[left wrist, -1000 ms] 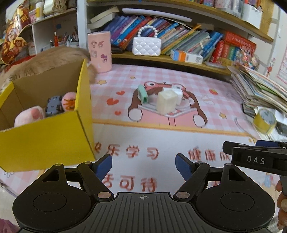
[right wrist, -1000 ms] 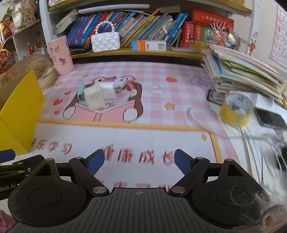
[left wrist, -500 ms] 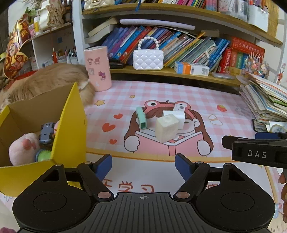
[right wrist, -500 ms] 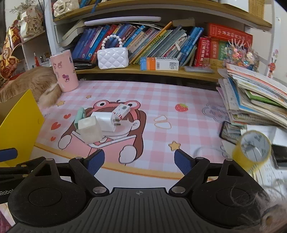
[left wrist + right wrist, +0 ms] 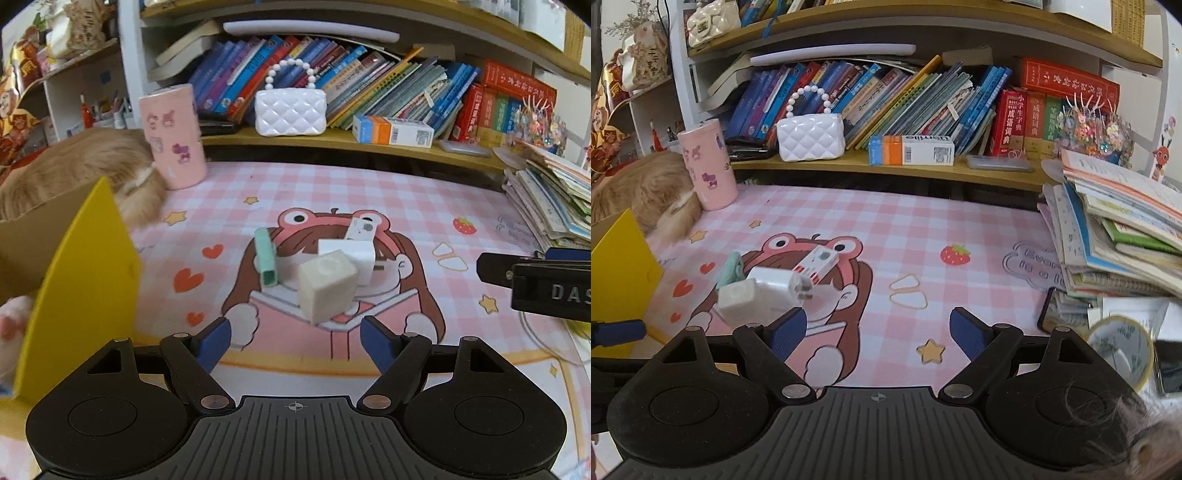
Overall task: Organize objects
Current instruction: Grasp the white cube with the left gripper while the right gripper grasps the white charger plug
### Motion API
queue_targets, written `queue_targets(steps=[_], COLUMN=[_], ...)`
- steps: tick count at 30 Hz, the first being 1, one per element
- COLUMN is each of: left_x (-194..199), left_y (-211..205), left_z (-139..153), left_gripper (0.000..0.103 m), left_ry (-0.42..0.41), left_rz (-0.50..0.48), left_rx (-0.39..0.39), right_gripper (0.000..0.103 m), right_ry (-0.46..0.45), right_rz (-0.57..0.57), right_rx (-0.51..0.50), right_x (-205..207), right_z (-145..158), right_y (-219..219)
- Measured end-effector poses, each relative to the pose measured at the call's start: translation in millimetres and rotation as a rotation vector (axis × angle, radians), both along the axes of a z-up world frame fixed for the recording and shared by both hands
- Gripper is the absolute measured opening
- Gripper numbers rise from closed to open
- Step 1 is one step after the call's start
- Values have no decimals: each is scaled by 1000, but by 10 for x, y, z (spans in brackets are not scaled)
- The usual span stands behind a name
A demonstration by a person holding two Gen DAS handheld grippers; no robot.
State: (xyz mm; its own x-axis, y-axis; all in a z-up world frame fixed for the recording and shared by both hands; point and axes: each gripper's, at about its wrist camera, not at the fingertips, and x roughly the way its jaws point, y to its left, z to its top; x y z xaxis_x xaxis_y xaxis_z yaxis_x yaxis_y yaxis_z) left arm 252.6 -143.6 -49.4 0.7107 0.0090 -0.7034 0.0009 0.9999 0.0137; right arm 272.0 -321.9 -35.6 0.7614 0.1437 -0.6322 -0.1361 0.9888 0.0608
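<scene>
A small pile lies on the pink cartoon mat (image 5: 369, 192): a cream cube (image 5: 327, 290), a white charger (image 5: 351, 253), a small white and red device (image 5: 361, 229) and a mint green bar (image 5: 266, 262). My left gripper (image 5: 295, 341) is open and empty, just in front of the cream cube. The pile also shows in the right wrist view, with the cube (image 5: 737, 299) and charger (image 5: 775, 282) at left. My right gripper (image 5: 877, 332) is open and empty, to the right of the pile. A yellow box (image 5: 81, 280) with a pink plush (image 5: 13, 321) stands at left.
An orange cat (image 5: 85, 166) lies behind the box beside a pink cup (image 5: 173, 136). A bookshelf with a white purse (image 5: 290, 110) runs along the back. A stack of books (image 5: 1126, 229), a yellow tape roll (image 5: 1119, 349) and a phone (image 5: 1047, 310) sit at right.
Both grippers have moved forward toward the pile, which now looks larger and closer. The yellow box has slid toward the left edge of the left view. Both stay open.
</scene>
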Motion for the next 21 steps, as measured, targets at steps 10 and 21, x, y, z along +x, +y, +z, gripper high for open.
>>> queue_targets(steps=[10,21], left_x=[535,529], left_y=[-136,-94], left_z=[-276,-331], left_gripper=[71,36], left_ry=[32,35], left_rz=[32,11], left_rx=[-40,-60], right_gripper=[84,84], right_ry=[-3,12], right_rz=[-23,4], right_rx=[9,45], right_x=[257,382], right_z=[27,10], right_y=[-104,-30])
